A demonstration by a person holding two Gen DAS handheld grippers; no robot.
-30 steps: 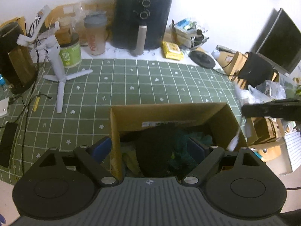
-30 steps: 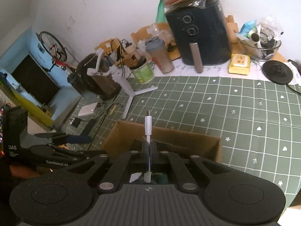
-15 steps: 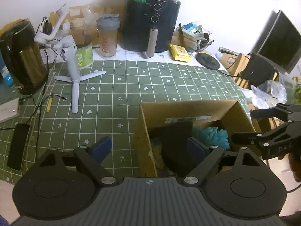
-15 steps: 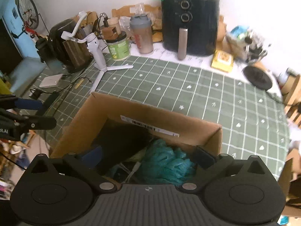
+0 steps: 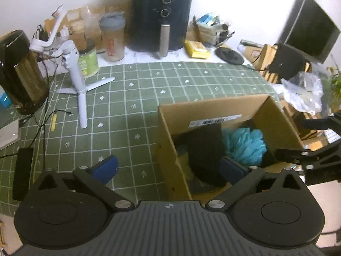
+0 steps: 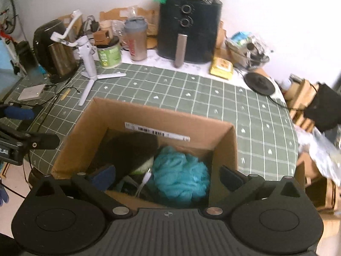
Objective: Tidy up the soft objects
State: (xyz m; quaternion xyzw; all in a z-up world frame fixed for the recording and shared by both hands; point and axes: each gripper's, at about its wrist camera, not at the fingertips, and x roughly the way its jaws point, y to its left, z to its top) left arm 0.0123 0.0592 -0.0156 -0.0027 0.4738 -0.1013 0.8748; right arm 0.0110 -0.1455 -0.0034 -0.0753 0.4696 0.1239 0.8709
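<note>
Two soft items are countable inside one cardboard box (image 6: 226,147): one teal mesh sponge (image 6: 181,175) and one black fabric piece (image 6: 127,151); paler material beneath them cannot be identified. The sponge should be light, springy and easily compressed, best pinched through its bunched middle. The fabric is probably limp and would drape, so a fold near its upper edge suits. Both the left gripper (image 5: 168,166) and right gripper (image 6: 168,176) hang above the box, jaws apart, holding nothing.
</note>
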